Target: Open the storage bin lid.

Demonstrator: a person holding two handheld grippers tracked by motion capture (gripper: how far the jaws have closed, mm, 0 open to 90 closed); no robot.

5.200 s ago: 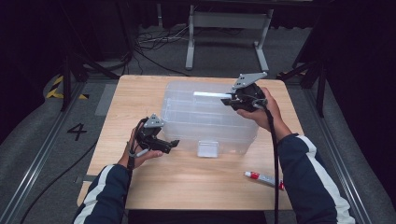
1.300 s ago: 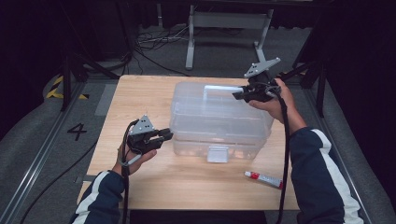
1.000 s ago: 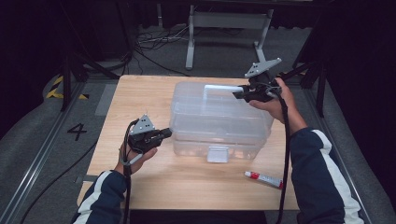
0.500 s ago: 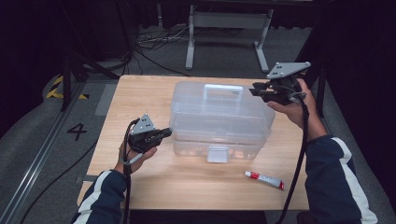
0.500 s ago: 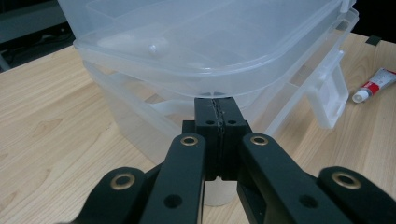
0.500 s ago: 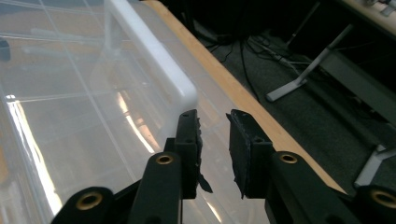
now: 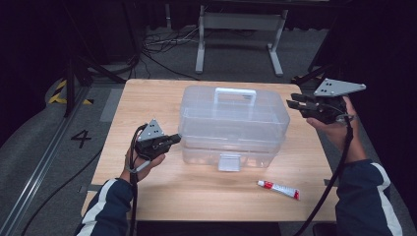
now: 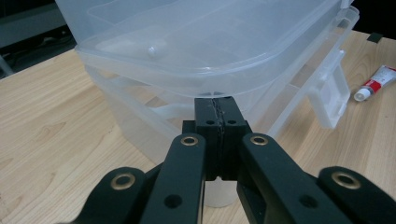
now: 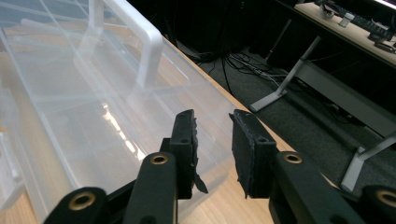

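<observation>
Left gripper (image 7: 173, 139), jaws pressed together, tips against left end of clear plastic box (image 7: 231, 125) at table (image 7: 147, 98) centre. Right gripper (image 7: 293, 104), jaws spread, raised beside box's right end. Tube (image 7: 278, 189) near right.

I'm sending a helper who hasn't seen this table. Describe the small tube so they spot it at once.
On the wooden table, find the big clear plastic box in the middle. The tube lies flat on bare wood in front of its latch, nearer the person's right arm. It alone is small, white with red ends.
</observation>
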